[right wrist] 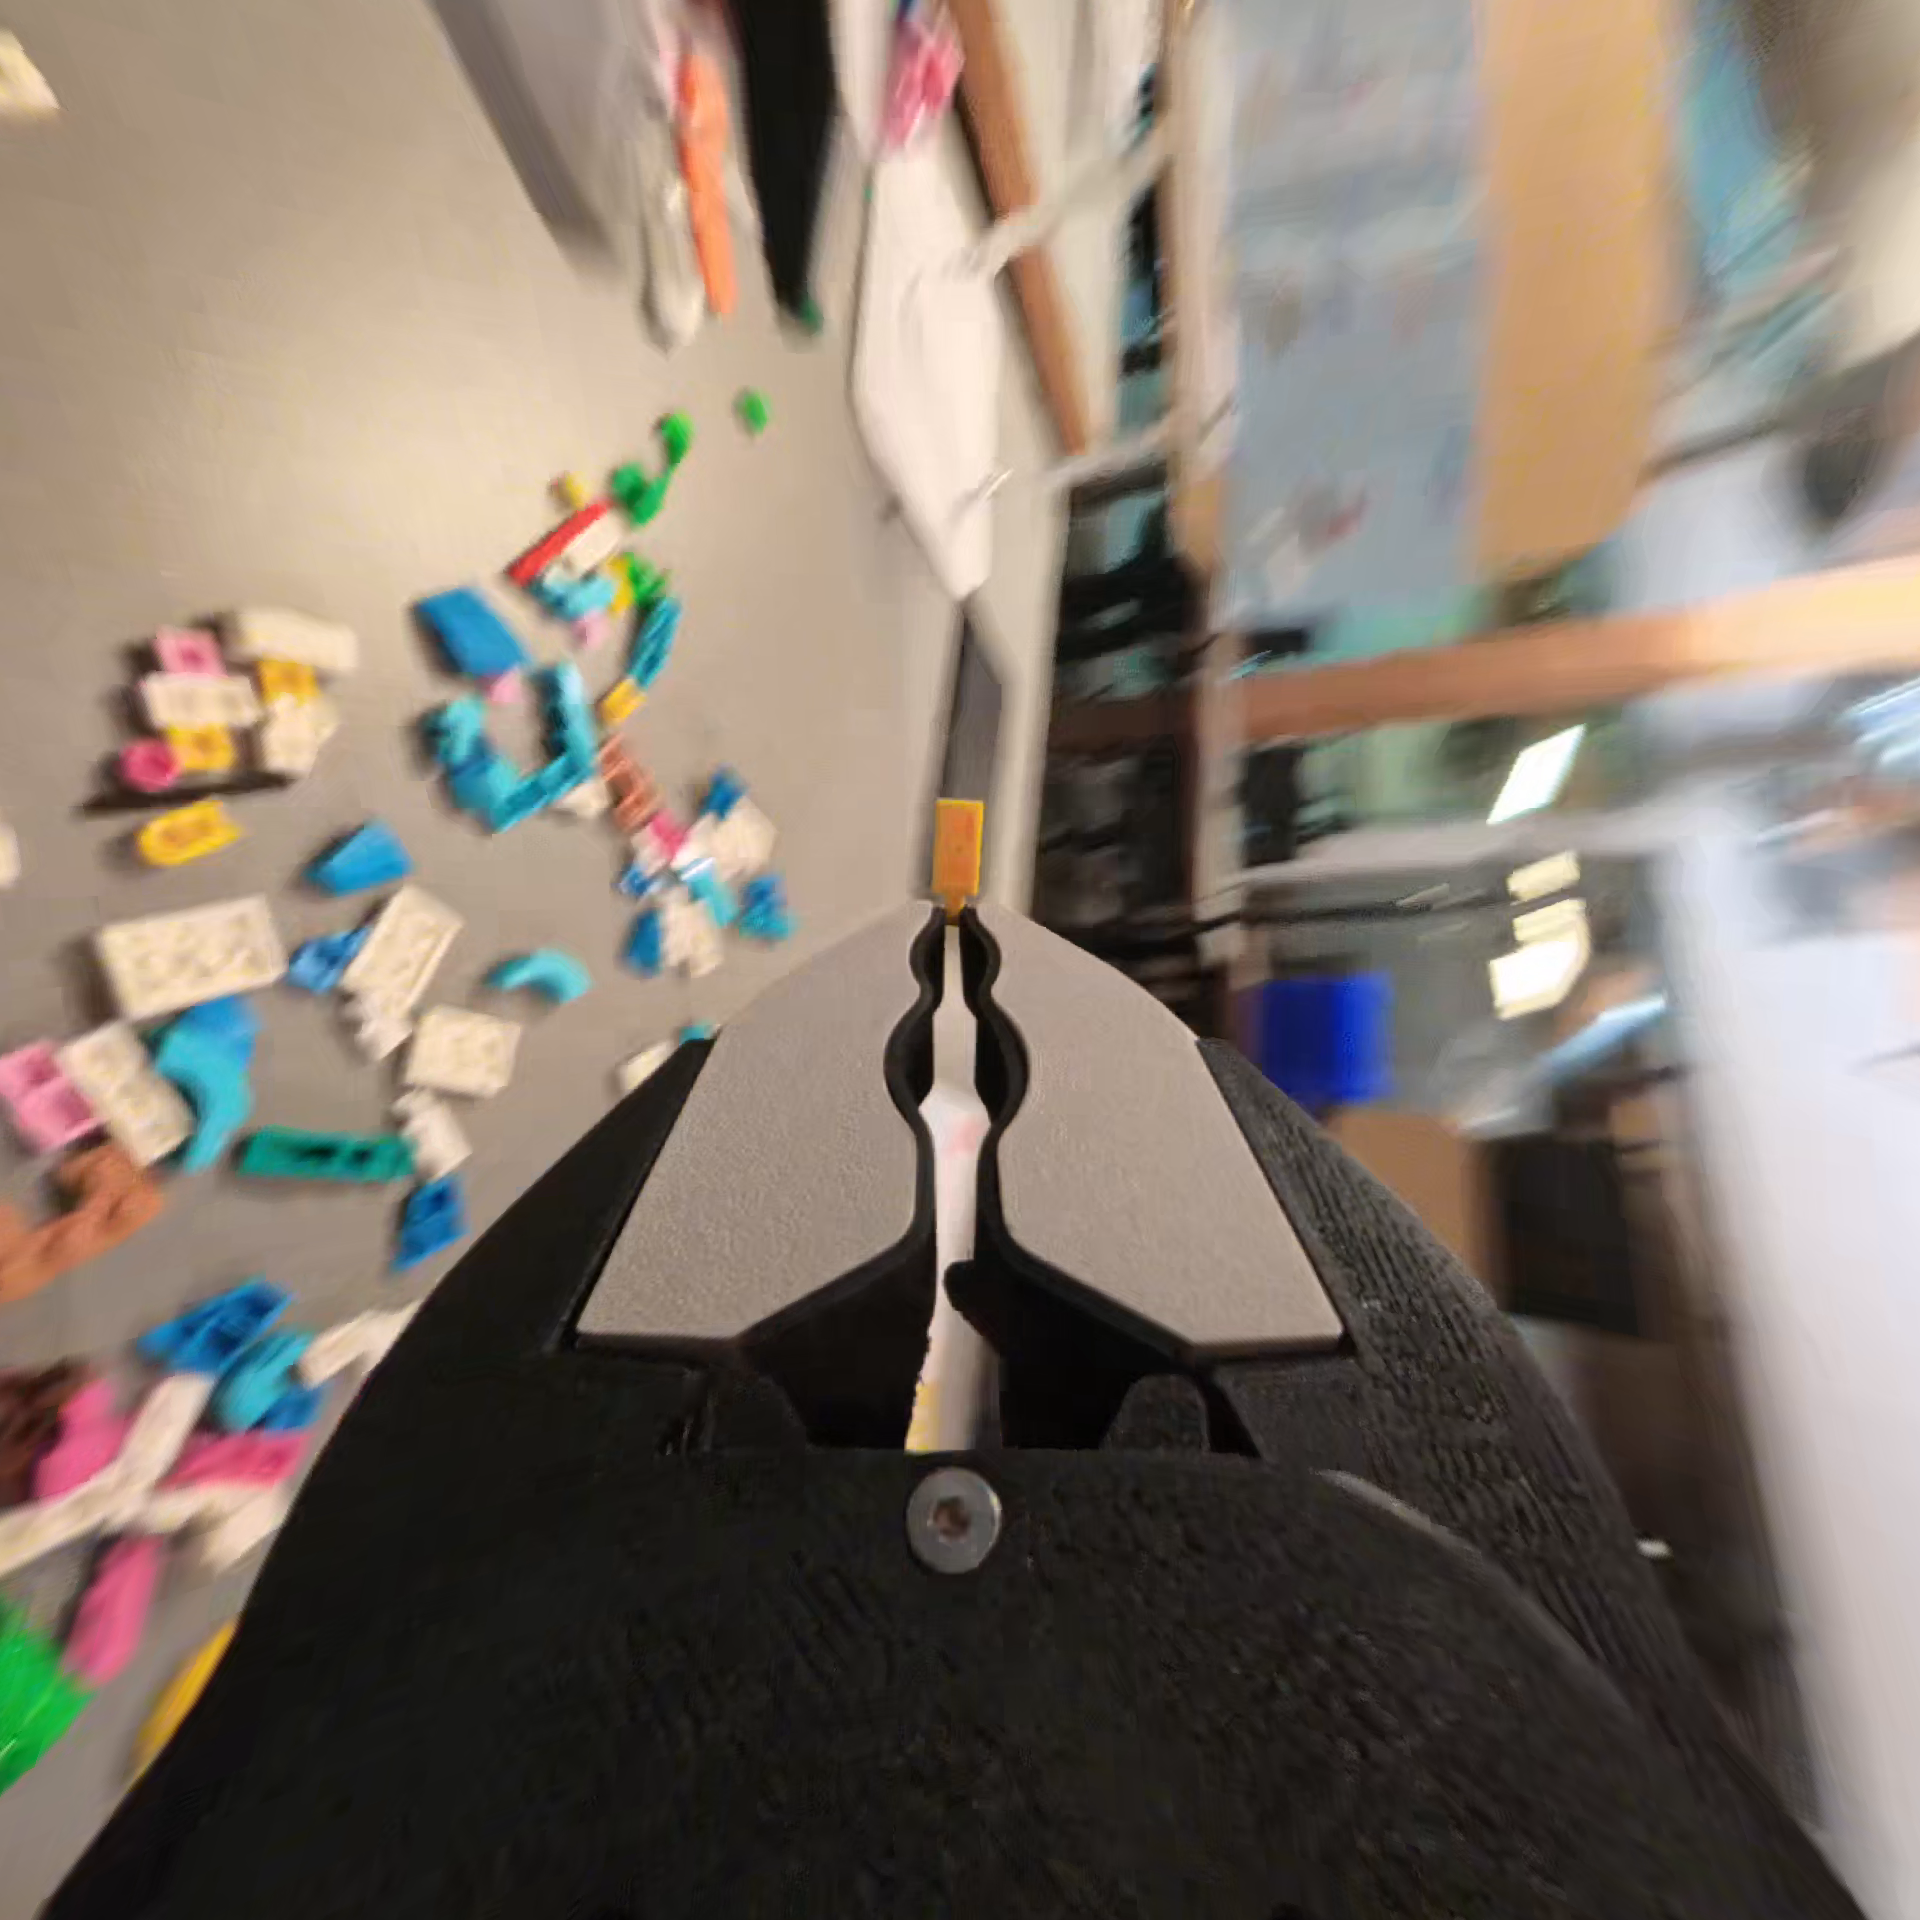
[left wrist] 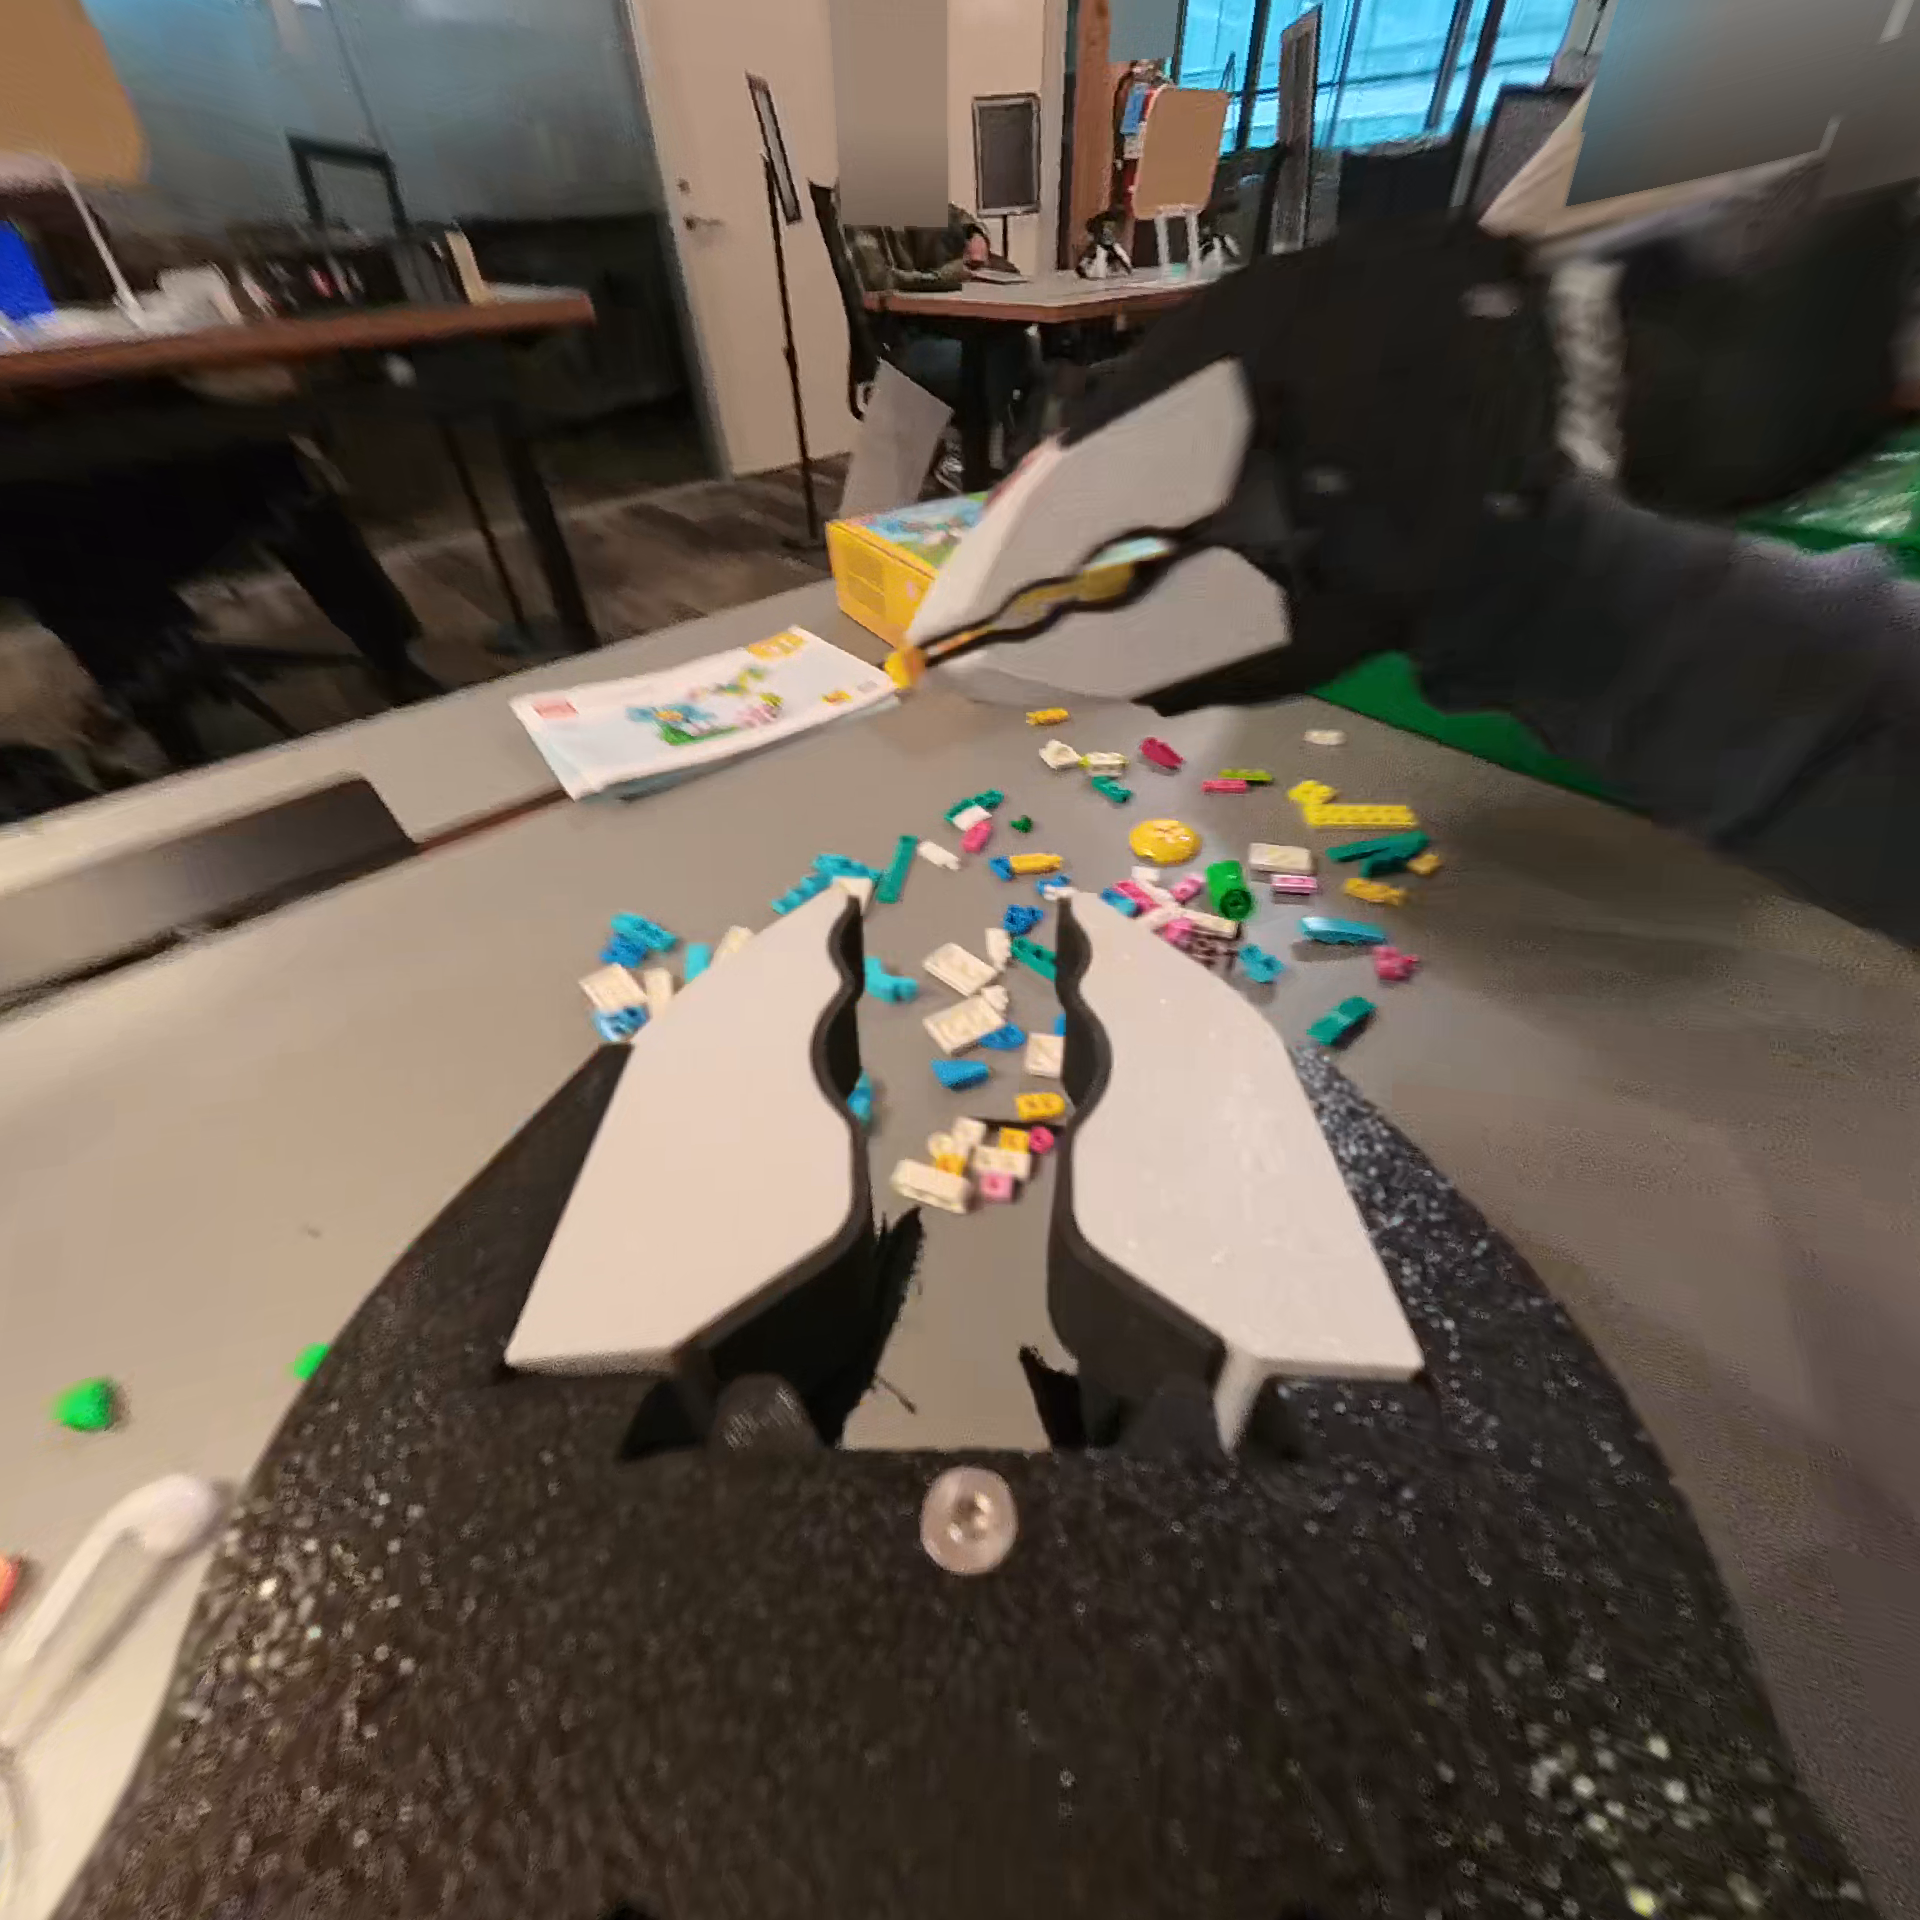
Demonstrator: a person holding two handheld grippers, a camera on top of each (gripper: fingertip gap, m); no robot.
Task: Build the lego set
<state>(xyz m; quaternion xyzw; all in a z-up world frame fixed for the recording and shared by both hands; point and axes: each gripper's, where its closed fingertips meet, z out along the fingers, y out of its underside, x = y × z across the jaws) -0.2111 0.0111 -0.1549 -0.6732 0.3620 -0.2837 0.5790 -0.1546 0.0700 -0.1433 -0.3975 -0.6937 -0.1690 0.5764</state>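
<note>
Many small loose lego pieces (left wrist: 1091, 935) in white, blue, teal, pink and yellow lie scattered on the grey table (left wrist: 364, 1143). My left gripper (left wrist: 961, 914) is open and empty, low over the near part of the pile. My right gripper (right wrist: 954, 914) is shut on a small yellow piece (right wrist: 957, 847) pinched at its fingertips and held in the air, rolled on its side. It also shows in the left wrist view (left wrist: 920, 649) at upper right, with the yellow piece (left wrist: 902, 665) at its tip above the table. The pile (right wrist: 343, 883) shows blurred in the right wrist view.
An instruction booklet (left wrist: 707, 712) lies at the far side of the table, with the yellow set box (left wrist: 894, 571) behind it. Small green pieces (left wrist: 85, 1403) lie at the near left. A green baseplate (left wrist: 1455, 717) sits at the right. Desks and chairs stand beyond the table.
</note>
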